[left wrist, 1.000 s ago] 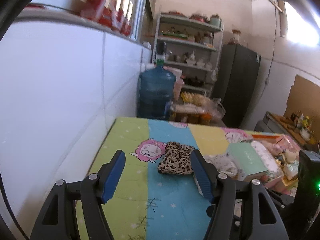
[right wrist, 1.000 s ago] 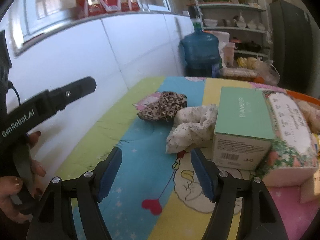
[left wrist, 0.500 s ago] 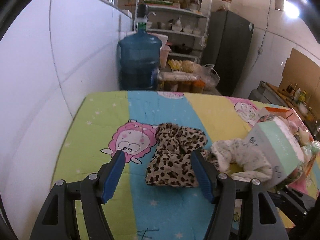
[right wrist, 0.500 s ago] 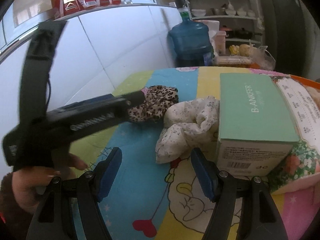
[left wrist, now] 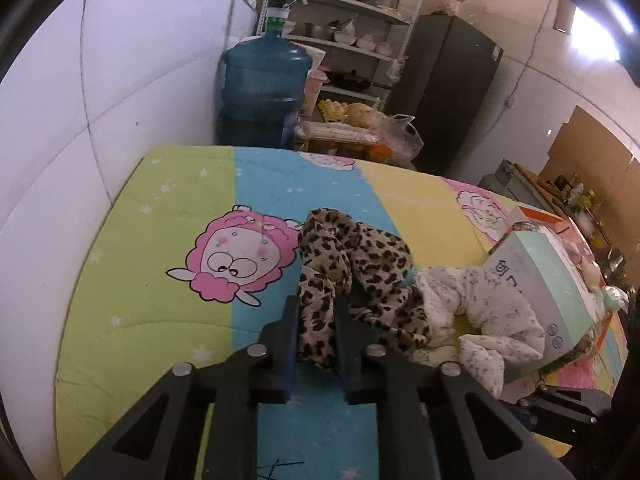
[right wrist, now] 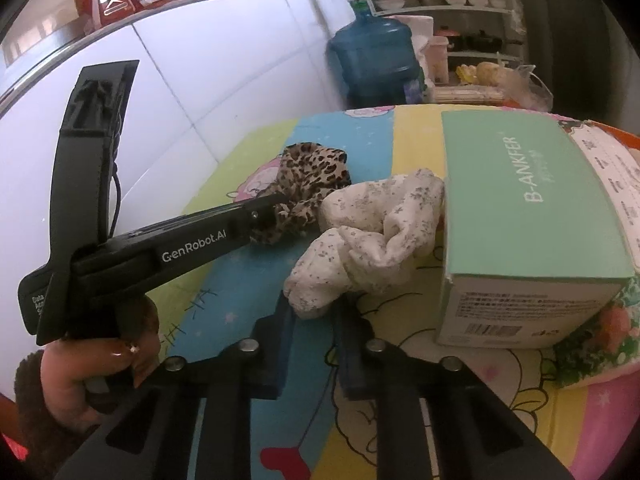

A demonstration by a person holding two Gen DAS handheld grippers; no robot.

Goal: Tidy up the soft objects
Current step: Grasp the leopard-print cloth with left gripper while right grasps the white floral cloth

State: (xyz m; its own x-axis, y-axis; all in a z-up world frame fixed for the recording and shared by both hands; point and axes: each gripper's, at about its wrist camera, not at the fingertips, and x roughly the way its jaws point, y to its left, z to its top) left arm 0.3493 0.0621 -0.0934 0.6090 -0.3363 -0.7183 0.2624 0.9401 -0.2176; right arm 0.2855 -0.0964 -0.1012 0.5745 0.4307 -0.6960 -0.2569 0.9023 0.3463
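Note:
A leopard-print cloth lies crumpled on the colourful cartoon mat. My left gripper is shut on its near end. A white speckled cloth lies beside it against a mint green box. My right gripper is shut on the white cloth's near corner. In the right wrist view the left gripper reaches in from the left onto the leopard cloth. The white cloth also shows in the left wrist view.
The mint box sits on a floral pack at the right. A white wall runs along the mat's left edge. A blue water jug, shelves and a dark fridge stand behind the mat.
Both grippers moved forward and down and went from open to shut: the left closed on the leopard cloth, the right on the white cloth.

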